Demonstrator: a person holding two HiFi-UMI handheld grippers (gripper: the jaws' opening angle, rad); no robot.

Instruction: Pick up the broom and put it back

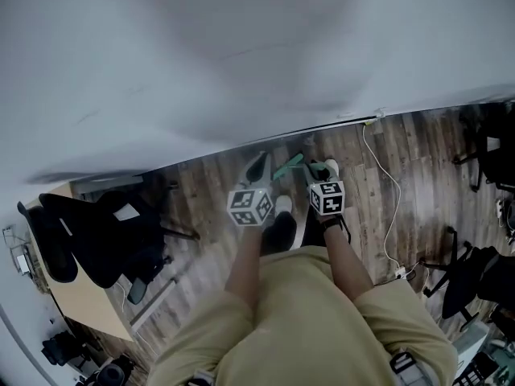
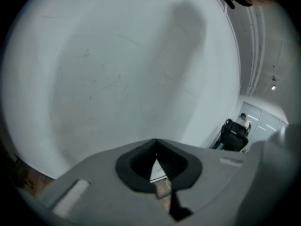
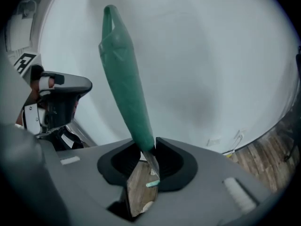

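Head view, progress: broom handle (image 1: 288, 166) off the wooden floor (image 1: 418, 155), slanting between left gripper (image 1: 259, 166) and right gripper (image 1: 319, 167); pick-up judged done, putting back not yet done; brush end not in view.
Head view, room: white wall (image 1: 241, 55) just ahead; bare floor to the right, crossed by a white cable (image 1: 392, 207); black chair (image 1: 105, 240) and desk (image 1: 88, 300) near left, well apart.
Left gripper view, tool: jaws together, nothing between.
Left gripper view, room: wall filling the view ahead; another chair (image 2: 233, 136) far right.
Right gripper view, tool: jaws clamped on the green handle's lower part, looped tip pointing up against the wall.
Right gripper view, room: left gripper near the handle's left; wall base and floor at far right; open room judged rightward.
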